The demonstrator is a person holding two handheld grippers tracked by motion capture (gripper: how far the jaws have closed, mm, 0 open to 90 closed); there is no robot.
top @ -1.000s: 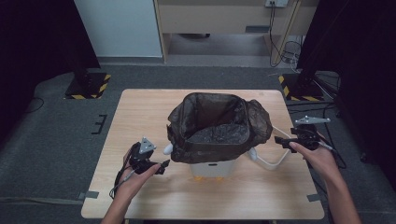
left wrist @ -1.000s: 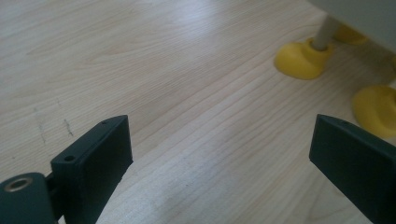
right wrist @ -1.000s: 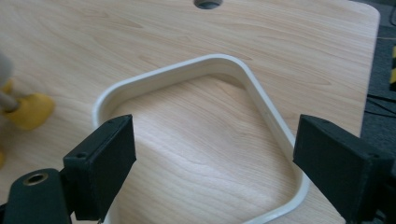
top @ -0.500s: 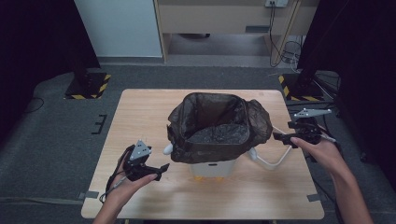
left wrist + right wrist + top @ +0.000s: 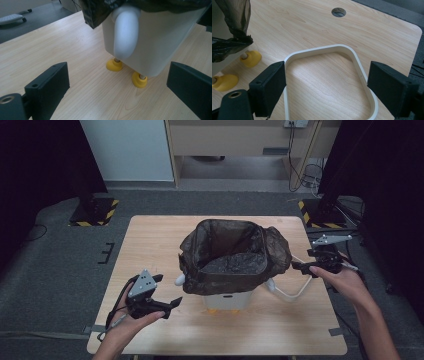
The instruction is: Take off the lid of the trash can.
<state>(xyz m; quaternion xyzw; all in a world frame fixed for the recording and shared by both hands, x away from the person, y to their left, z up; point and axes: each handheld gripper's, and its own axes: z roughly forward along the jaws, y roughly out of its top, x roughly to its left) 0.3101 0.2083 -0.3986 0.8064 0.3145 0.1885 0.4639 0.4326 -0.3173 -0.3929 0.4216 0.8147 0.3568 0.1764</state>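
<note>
A small white bin [image 5: 227, 299] on yellow feet [image 5: 114, 65] is standing near the middle of the table [image 5: 150, 235], lined with a dark bag [image 5: 235, 255] whose top is draping loosely over the rim on all sides. A white ring [image 5: 352, 57], apparently the frame that clamps the bag in place, is lying flat on the table just beside the bin on the person's right.

The right gripper [image 5: 306, 268] is hovering over the ring with its jaws standing wide and nothing between them; in the right gripper view the ring's near edge is passing under one jaw. The left gripper [image 5: 172, 304] is hanging off the bin's left front, also wide open and empty, facing the rounded white handle [image 5: 125, 35] on the bin's side.

The ring is thin and lying flat, so a closing jaw is likely to skid off it or push it across the wood toward the table edge rather than lifting it. If it is lifted by one side only, it is probably going to swing and catch the loose bag, dragging the liner off the rim. The bin looks light on its small feet; a nudge from the left gripper could be tipping or sliding it, and pressing the ring down unevenly could be bunching the bag.
</note>
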